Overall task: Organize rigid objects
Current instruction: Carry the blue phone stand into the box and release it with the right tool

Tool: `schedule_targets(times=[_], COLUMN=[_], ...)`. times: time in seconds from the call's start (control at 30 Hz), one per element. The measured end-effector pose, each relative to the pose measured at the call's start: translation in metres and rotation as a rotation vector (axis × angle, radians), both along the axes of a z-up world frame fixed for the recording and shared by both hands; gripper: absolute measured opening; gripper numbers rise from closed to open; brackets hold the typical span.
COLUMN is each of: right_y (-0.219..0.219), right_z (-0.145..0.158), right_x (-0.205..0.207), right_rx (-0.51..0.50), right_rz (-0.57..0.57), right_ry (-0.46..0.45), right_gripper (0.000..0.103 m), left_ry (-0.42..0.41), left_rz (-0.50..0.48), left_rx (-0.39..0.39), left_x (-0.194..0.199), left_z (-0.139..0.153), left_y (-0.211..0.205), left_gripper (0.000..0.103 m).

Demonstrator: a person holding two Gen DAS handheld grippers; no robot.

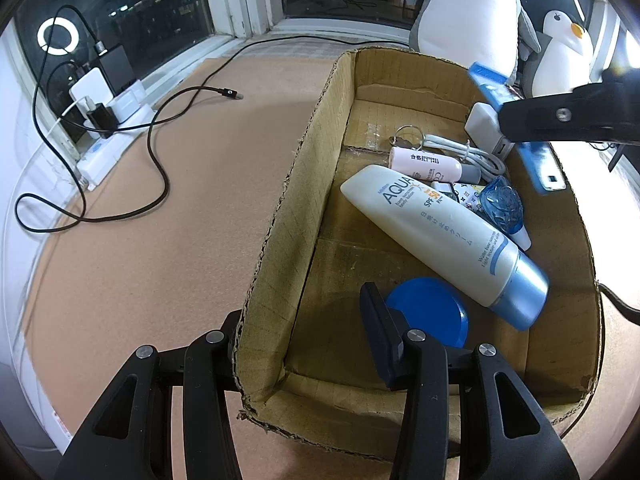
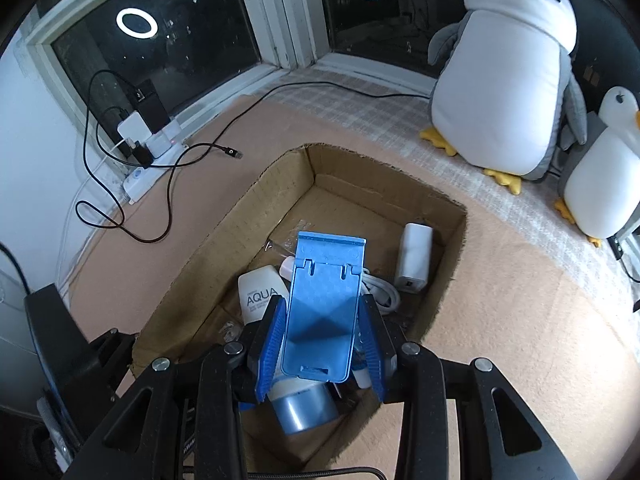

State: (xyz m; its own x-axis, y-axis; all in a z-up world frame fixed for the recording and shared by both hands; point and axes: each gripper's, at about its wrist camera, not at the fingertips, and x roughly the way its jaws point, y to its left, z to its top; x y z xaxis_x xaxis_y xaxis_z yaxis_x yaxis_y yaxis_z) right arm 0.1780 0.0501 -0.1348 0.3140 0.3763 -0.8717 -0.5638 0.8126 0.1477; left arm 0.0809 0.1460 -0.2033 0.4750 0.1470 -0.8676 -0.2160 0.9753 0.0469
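Over at the far left, a tangle of black cable (image 2: 132,184) and a power strip (image 2: 138,178) lie by the window, well apart from the work. Next comes the left hand-held gripper (image 1: 304,344), its jaws straddling the left wall of the cardboard box (image 1: 304,184) at the near corner and pinching it, apparently to steady the box. Inside the box rest a sunscreen tube (image 1: 444,240), a round blue lid (image 1: 430,306), a small pink bottle (image 1: 424,164), a coiled white cord (image 1: 476,158) and a white charger (image 2: 414,258). Further right, the right hand-held gripper (image 2: 322,344) pinches a flat blue phone stand (image 2: 324,308) by its long edges, holding it above the box's contents. Two penguin plush toys (image 2: 508,80) sit beyond on the right. From here, I judge that the main risk is the stand slipping: it is smooth and thin, gripped only at its edges, so any twist could let it pivot out. Released from this height, it could land on the tube and slide, or knock the smaller items about.
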Motion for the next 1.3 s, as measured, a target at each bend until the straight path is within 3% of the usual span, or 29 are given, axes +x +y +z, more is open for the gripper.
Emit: schedule_targets(times=[0.47, 0.53, 0.6, 1.07, 1.3], right_y=[0.012, 0.011, 0.011, 0.0, -0.014], right_z=[-0.019, -0.019, -0.019, -0.014, -0.002], right_x=[0.011, 0.011, 0.011, 0.008, -0.001], right_rx=[-0.016, -0.016, -0.017, -0.02, -0.01], right_rz=[0.011, 0.008, 0.004, 0.001, -0.016], right_ry=[0.032, 0.032, 0.031, 0.021, -0.005], right_gripper=[0.035, 0.039, 0.05, 0.067, 0.068], left_ry=[0.0, 0.0, 0.0, 0.002, 0.01], left_rz=[0.002, 0.003, 0.003, 0.003, 0.004], left_rx=[-0.004, -0.005, -0.006, -0.006, -0.012], left_x=[-0.001, -0.001, -0.002, -0.001, -0.002], left_z=[-0.001, 0.0, -0.001, 0.0, 0.001], left_y=[0.001, 0.001, 0.001, 0.001, 0.002], left_gripper=[0.046, 0.046, 0.046, 0.046, 0.046])
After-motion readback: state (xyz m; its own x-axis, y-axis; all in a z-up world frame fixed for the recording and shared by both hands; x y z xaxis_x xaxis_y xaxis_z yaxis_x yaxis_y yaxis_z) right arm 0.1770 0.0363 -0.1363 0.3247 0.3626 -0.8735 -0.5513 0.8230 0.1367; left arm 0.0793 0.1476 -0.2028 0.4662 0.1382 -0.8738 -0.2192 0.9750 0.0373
